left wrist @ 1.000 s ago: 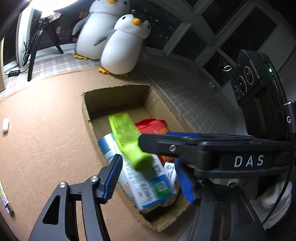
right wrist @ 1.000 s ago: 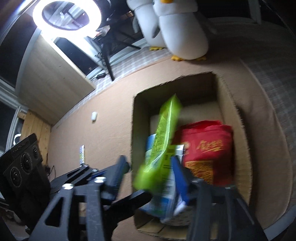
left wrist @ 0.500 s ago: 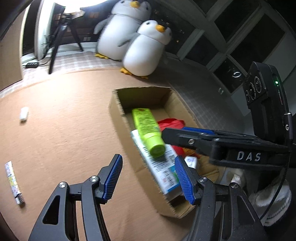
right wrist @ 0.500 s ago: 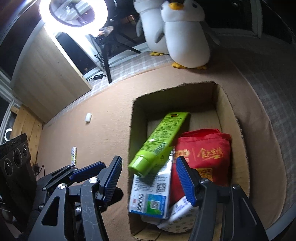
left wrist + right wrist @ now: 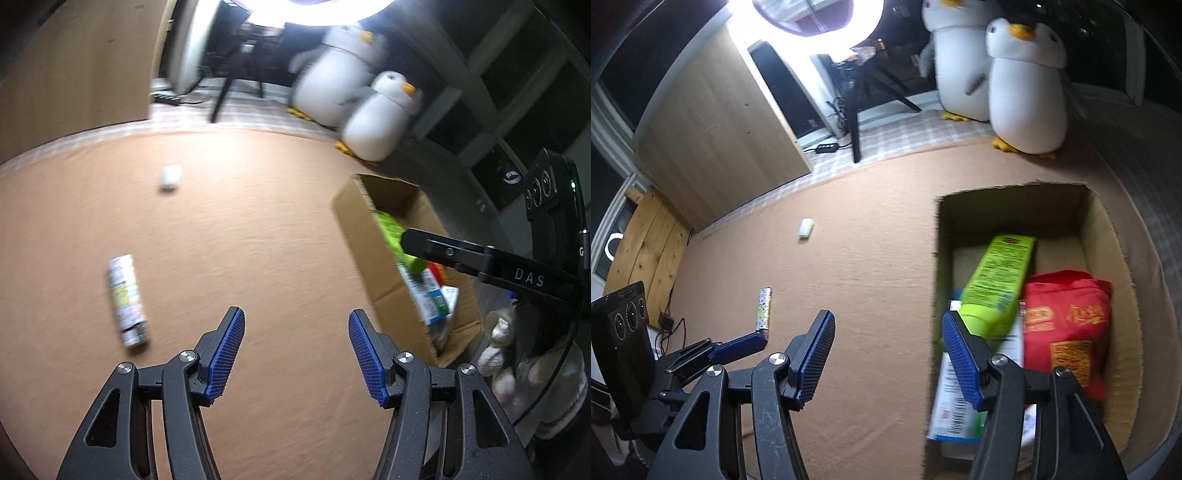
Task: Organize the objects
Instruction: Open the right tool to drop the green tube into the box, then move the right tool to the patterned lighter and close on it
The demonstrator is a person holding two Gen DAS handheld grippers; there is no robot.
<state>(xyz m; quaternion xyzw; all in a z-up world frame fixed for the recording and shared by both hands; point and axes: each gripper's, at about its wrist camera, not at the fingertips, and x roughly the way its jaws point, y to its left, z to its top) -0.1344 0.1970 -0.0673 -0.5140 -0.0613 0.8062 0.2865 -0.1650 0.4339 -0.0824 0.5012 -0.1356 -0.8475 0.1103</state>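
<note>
A tan carpet (image 5: pixel 258 229) covers most of the floor in both views, with a pale checked mat (image 5: pixel 916 133) along its far edge. Two plush penguins (image 5: pixel 1027 88) stand on that edge, side by side and touching, beside a ring light (image 5: pixel 812 14) on a dark tripod. An open cardboard box (image 5: pixel 1104 236) sits on the carpet in front of the penguins, off to the right of both cameras. Inside it a red pouch (image 5: pixel 1067 328) lies against the right wall, a green tube (image 5: pixel 997 280) rests slantwise with its cap toward the camera on a blue-and-white carton (image 5: pixel 956 406), and more white packaging shows underneath, too hidden to name. The left gripper (image 5: pixel 295 354) hangs over bare carpet, its blue-padded jaws apart with nothing between them. The right gripper (image 5: pixel 888 356) points down near the left wall of the box, jaws likewise parted and empty; its right pad overlaps the tube's cap in the picture, though whether they touch cannot be told. A patterned stick (image 5: pixel 127 299) lies on the carpet left of the left gripper, well apart from the box. Farther off lies a small white object (image 5: pixel 170 177), blurred, alone on the carpet.
</note>
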